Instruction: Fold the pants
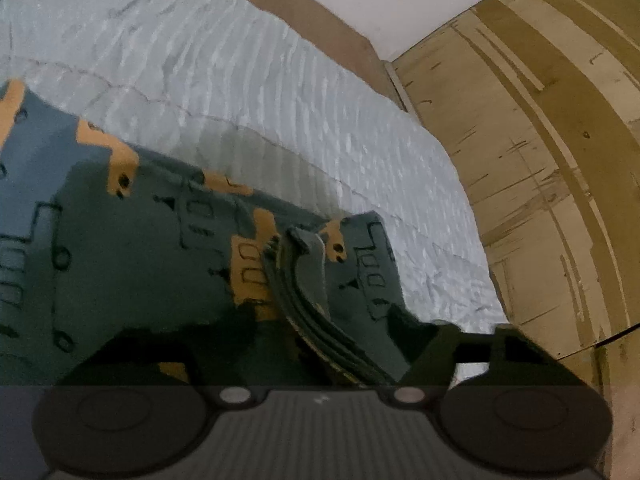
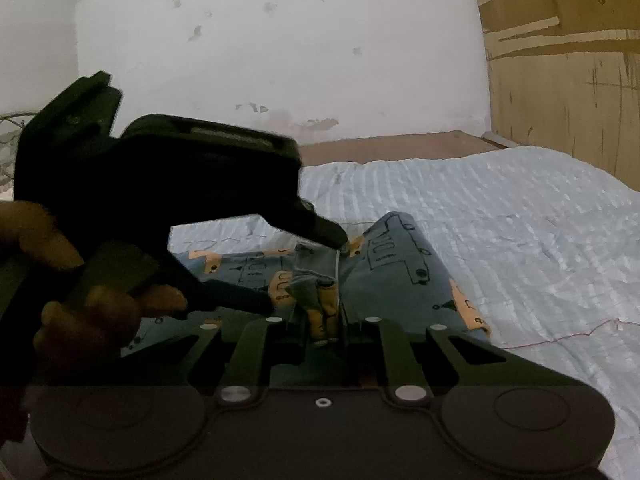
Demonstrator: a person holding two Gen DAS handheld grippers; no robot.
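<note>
On the quilt [image 2: 520, 220], right claw [image 2: 324, 332] pinching pants [image 2: 384, 272], left claw [image 2: 304, 264] spread, seen only rightward.

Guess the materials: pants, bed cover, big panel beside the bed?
Pants: soft printed fabric, likely cotton knit, matte; it bunches and folds limply.
Bed cover: pale blue ribbed or quilted textile, slight sheen on the ridges; could be woven or synthetic.
Panel: looks like plywood or laminated board, with grain streaks, scuffs and a dull finish.
</note>
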